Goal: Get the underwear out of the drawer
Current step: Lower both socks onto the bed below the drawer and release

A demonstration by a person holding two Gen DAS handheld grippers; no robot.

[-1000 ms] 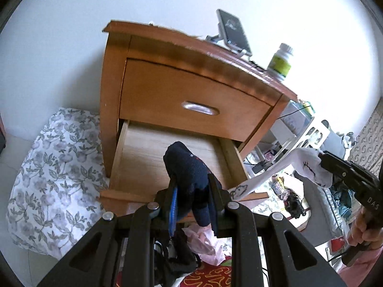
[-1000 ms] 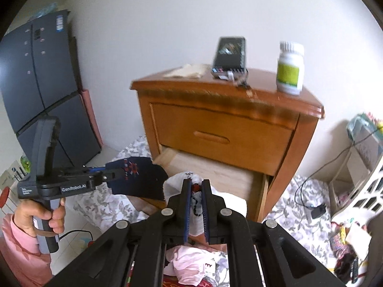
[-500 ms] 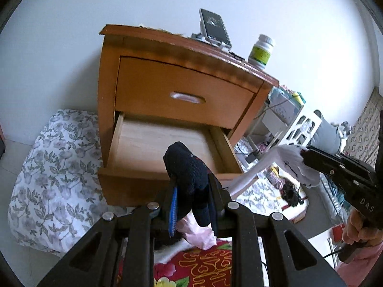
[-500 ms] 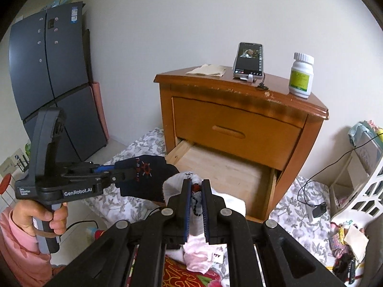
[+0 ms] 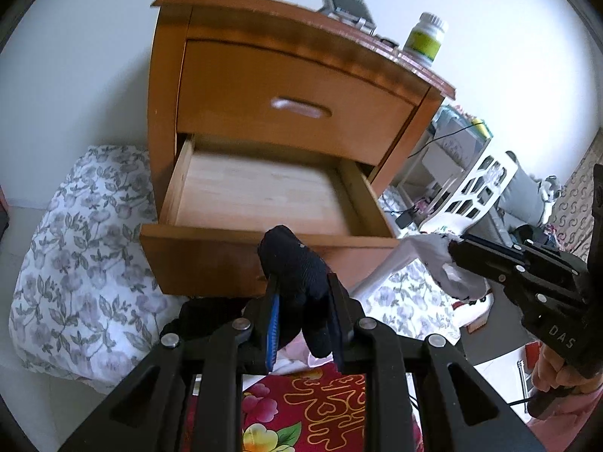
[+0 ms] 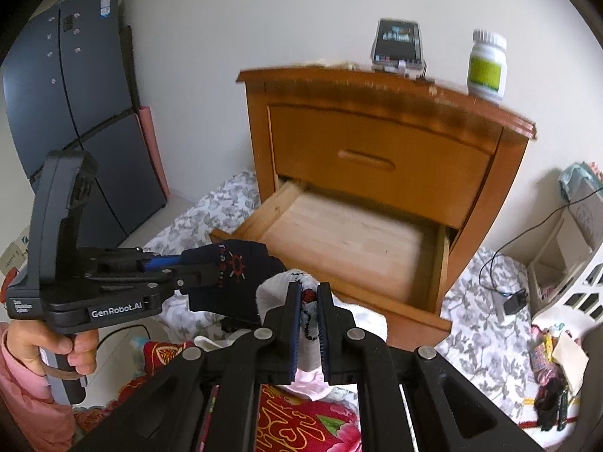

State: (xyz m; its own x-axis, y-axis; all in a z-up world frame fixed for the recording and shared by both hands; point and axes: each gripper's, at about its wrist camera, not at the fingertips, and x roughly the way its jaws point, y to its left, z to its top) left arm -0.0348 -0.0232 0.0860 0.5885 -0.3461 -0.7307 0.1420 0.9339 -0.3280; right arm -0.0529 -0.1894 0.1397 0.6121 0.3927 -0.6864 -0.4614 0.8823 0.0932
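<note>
Wooden nightstand drawer (image 5: pixel 264 192) gapes bare — left claw (image 5: pixel 303 301) grips dark knit underwear (image 5: pixel 297 275), right claw (image 6: pixel 309 301) white underwear (image 6: pixel 279 290), both lifted clear.

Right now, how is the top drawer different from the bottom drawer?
The top drawer is pushed shut; the bottom drawer is pulled out.
The top drawer hides its inside; the bottom drawer shows a bare wooden floor with nothing on it.
The top drawer's front shows a handle; the bottom drawer's front is partly hidden.
Both are the same orange-brown wood.
</note>
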